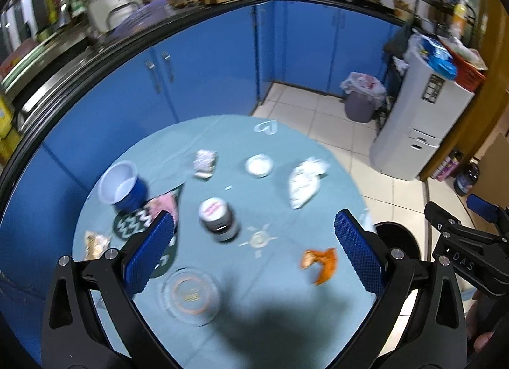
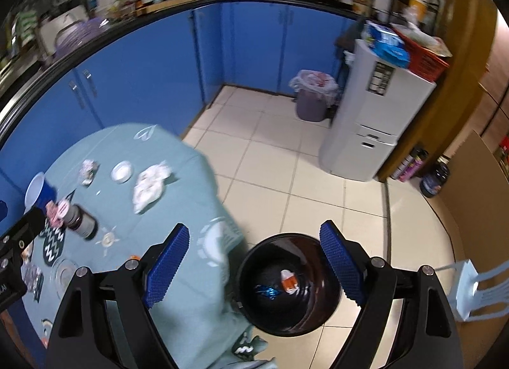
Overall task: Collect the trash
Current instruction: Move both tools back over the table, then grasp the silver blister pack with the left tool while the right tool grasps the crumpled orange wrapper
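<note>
My left gripper is open and empty above the round table with its light blue cloth. On the cloth lie an orange wrapper, a crumpled white paper, a small crumpled wrapper and a yellowish wrapper. My right gripper is open and empty above a black bin on the floor beside the table. The bin holds an orange-white scrap and a blue wrapper. The white paper also shows in the right wrist view.
A jar, a blue cup, a white dish, a glass ashtray and a patterned coaster stand on the table. Blue cabinets, a lined grey bin and a white appliance stand behind. A white chair is at right.
</note>
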